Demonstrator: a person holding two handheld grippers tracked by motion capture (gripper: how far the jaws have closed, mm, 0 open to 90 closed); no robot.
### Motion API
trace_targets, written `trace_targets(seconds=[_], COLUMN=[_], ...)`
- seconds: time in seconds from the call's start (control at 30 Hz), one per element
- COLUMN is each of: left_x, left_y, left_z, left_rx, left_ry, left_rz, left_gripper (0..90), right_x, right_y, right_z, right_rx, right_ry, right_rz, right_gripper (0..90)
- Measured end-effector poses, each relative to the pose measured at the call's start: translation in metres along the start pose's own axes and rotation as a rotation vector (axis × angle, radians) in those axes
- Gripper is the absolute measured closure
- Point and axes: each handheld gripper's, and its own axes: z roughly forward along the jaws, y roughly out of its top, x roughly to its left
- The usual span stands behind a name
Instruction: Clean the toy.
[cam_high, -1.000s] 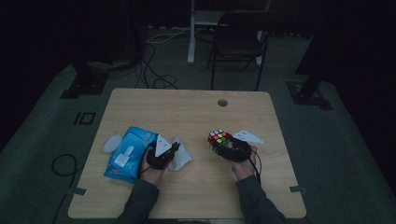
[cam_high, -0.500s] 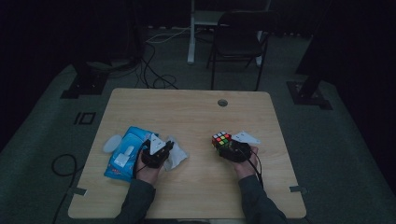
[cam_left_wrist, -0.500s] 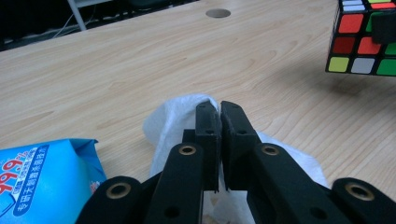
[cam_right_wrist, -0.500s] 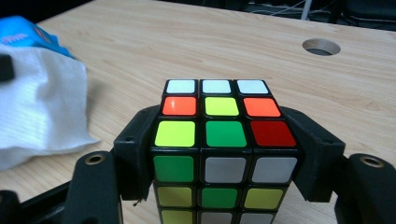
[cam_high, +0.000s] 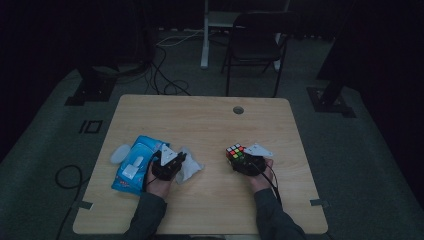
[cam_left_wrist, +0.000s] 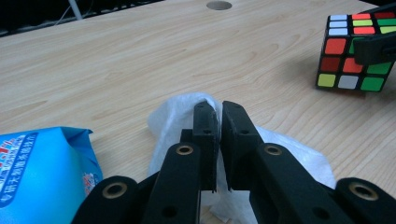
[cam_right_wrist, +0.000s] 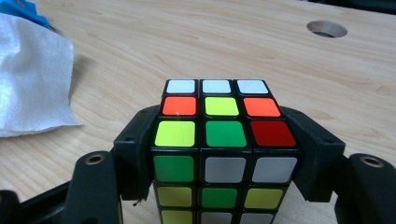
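A scrambled Rubik's cube (cam_right_wrist: 224, 130) sits between the jaws of my right gripper (cam_right_wrist: 224, 122), which is shut on its two sides just above the table. From above, the cube (cam_high: 235, 152) and right gripper (cam_high: 241, 161) are at the right centre of the table. My left gripper (cam_left_wrist: 219, 112) is shut on a crumpled white wipe (cam_left_wrist: 177, 109) that rests on the wood. The high view shows the left gripper (cam_high: 181, 160) over the wipe (cam_high: 194, 169), beside a blue wipe pack (cam_high: 131, 166).
The wooden table (cam_high: 210, 125) has a round cable hole (cam_high: 238, 110) at the back. A small white piece (cam_high: 120, 153) lies left of the pack. A chair (cam_high: 252, 45) and cables stand on the floor beyond the table.
The left hand has shifted slightly over the wipe. The right gripper and cube have barely moved.
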Motion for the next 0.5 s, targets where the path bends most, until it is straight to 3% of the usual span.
trace_targets(seconds=[0.1,0.5], left_x=[-0.0008,-0.0013], left_y=[-0.0007,-0.0026], left_z=[0.0009,0.0005], left_rx=[-0.005,-0.002], left_ry=[-0.011,-0.02], left_rz=[-0.005,-0.014], left_gripper=[83.9,79.0], right_x=[0.0007,0.001], right_y=[-0.0028,-0.0093], right_z=[-0.0002,-0.0023], right_rx=[0.005,0.035], right_ry=[0.02,0.039], right_rz=[-0.03,-0.038], right_gripper=[34.0,33.4])
